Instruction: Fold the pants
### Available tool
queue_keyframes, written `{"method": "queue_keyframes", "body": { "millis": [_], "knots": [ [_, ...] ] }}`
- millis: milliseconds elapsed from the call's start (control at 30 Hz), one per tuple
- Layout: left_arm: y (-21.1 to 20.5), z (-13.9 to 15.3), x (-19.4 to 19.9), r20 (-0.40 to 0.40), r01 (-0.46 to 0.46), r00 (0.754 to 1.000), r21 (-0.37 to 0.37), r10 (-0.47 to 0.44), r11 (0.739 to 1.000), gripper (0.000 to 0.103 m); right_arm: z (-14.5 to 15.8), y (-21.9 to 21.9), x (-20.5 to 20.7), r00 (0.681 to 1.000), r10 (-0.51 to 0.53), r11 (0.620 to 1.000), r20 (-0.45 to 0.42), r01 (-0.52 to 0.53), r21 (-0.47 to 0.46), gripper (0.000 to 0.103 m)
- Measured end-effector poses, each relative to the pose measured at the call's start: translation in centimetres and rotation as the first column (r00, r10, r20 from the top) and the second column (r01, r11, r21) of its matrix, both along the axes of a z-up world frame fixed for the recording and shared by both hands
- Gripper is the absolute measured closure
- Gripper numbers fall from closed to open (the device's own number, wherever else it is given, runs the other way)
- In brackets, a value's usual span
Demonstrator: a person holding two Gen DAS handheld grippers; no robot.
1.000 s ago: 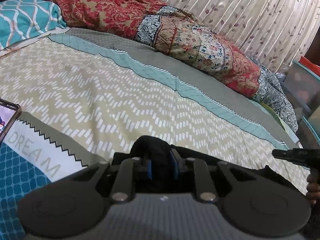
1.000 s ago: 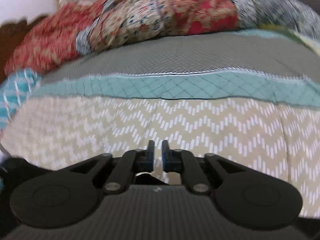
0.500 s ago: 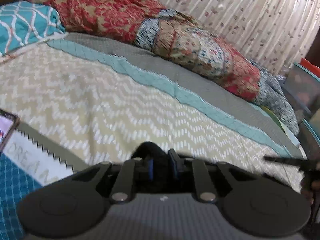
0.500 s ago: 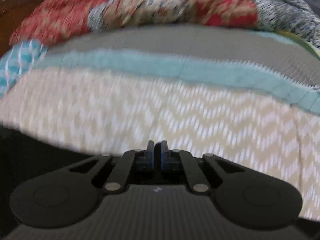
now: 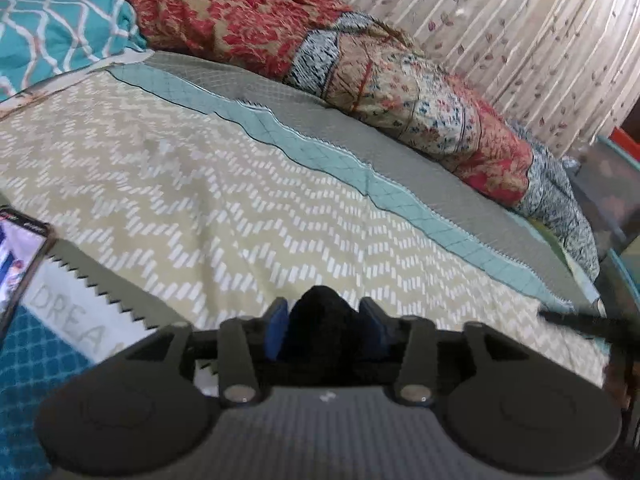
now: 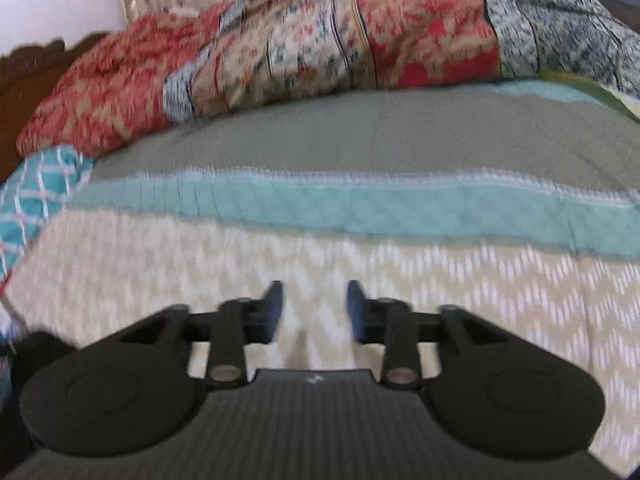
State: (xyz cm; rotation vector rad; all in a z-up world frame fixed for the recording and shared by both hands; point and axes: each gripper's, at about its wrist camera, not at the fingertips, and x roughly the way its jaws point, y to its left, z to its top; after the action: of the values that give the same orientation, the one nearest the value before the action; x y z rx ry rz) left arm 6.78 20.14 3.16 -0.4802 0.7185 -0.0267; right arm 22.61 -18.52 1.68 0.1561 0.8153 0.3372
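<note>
From the left wrist camera I look down along my left gripper (image 5: 323,326) to a bed. Its jaws are opening, and a bunched fold of the black pants (image 5: 320,320) stands up between the two blue pads (image 5: 276,328). The cloth fills most of the gap, so I cannot tell if the pads press on it or only stand beside it. Behind the gripper lies the bedcover (image 5: 208,200), beige with white zigzag marks, then a teal band and a grey band. At the far edge of the bed is a rolled quilt (image 5: 400,92) in red and blue patterns, and behind it a pale curtain (image 5: 520,40). At the left edge I see a phone (image 5: 18,264) with its screen lit, lying on the bedcover. A teal pillow (image 5: 60,36) is at the upper left.

From the right wrist camera, which is a little blurred, my right gripper (image 6: 314,306) is over the beige part of the bedcover. Its jaws are opening too, and nothing is between them; I see only bedcover in the gap. At the lower left edge there is a dark mass (image 6: 38,346), but it is too unclear to say whether it is part of the pants. The rolled quilt lies along the far side here also.
</note>
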Motion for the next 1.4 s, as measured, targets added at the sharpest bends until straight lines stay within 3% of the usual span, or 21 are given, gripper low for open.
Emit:
{"method": "queue_keyframes", "body": {
  "millis": [67,100,167,233,267,300,433,500,567,667,733,767,867,1000,1167,1333,1400],
  "knots": [
    [0.2,0.8,-1.1,0.021,-0.008,1.000,0.000,0.008,1.000,0.060,-0.6,-0.1,-1.7,0.999,0.032,0.999,-0.038,-0.032,0.006,0.047],
    [0.2,1.1,-1.7,0.031,-0.012,0.999,0.000,0.012,1.000,0.060,-0.9,0.0,-2.6,0.997,0.057,0.998,-0.045,-0.057,-0.002,0.035],
    [-0.1,1.9,-2.9,0.055,-0.002,0.998,-0.005,0.002,1.000,0.061,-1.8,0.6,-3.8,0.996,0.077,0.994,-0.052,-0.081,-0.069,0.032],
    [-1.0,2.5,-3.9,0.080,0.040,0.996,-0.012,-0.039,0.999,0.061,-3.6,1.6,-3.8,0.990,0.084,0.985,-0.113,-0.100,-0.140,0.050],
    [-1.7,2.8,-4.4,0.091,0.075,0.993,-0.014,-0.074,0.997,0.061,-3.8,2.3,-4.2,0.993,0.088,0.974,-0.077,-0.102,-0.202,0.059],
    [-2.6,3.0,-4.9,0.101,0.118,0.988,-0.012,-0.117,0.993,0.061,-3.7,3.1,-4.5,0.991,0.124,0.961,-0.041,-0.130,-0.242,0.089],
    [-6.3,2.1,-6.0,0.081,0.251,0.964,0.055,-0.255,0.967,0.061,-2.0,4.2,-2.9,0.995,0.082,0.965,0.053,-0.066,-0.255,0.094],
    [-7.5,0.0,-5.2,-0.011,0.273,0.962,0.100,-0.274,0.957,0.061,-2.1,4.5,-1.7,0.995,0.054,0.954,0.089,-0.025,-0.299,0.095],
    [-7.9,-2.6,-4.1,-0.132,0.272,0.958,0.138,-0.255,0.952,0.064,-3.9,4.8,-0.3,0.998,0.049,0.941,0.031,-0.036,-0.336,0.094],
    [-7.6,-2.0,-4.6,-0.106,0.269,0.961,0.126,-0.257,0.955,0.065,-3.6,5.3,-0.6,0.997,0.066,0.929,0.051,-0.043,-0.368,0.087],
    [-6.9,-0.8,-5.2,-0.074,0.261,0.964,0.101,-0.254,0.960,0.063,-1.9,4.7,-1.3,0.996,0.056,0.942,0.075,-0.028,-0.333,0.066],
    [-6.4,-0.1,-5.6,-0.054,0.255,0.966,0.085,-0.251,0.963,0.060,-1.1,4.3,-2.4,0.994,0.038,0.950,0.106,-0.003,-0.313,0.062],
    [-5.0,1.7,-7.1,0.016,0.225,0.974,0.043,-0.225,0.974,0.057,1.6,2.0,-4.9,0.987,-0.020,0.972,0.161,0.057,-0.227,0.061],
    [-5.8,2.8,-7.3,0.049,0.235,0.970,0.042,-0.237,0.971,0.057,3.5,-0.2,-9.5,0.991,-0.032,0.997,0.132,0.041,-0.066,0.061],
    [-8.7,1.5,-6.6,-0.003,0.310,0.950,0.068,-0.311,0.948,0.057,2.2,1.3,-14.6,0.997,0.057,0.998,0.046,-0.059,0.027,0.061],
    [-11.2,1.2,-3.7,-0.010,0.383,0.923,0.130,-0.385,0.915,0.056,-0.5,4.7,-16.6,0.991,0.119,0.991,-0.053,-0.116,0.065,0.061],
    [-11.7,0.5,-2.1,-0.038,0.379,0.925,0.156,-0.378,0.912,0.056,-1.6,5.8,-16.7,0.987,0.124,0.989,-0.101,-0.114,0.098,0.061]
  ]
}}
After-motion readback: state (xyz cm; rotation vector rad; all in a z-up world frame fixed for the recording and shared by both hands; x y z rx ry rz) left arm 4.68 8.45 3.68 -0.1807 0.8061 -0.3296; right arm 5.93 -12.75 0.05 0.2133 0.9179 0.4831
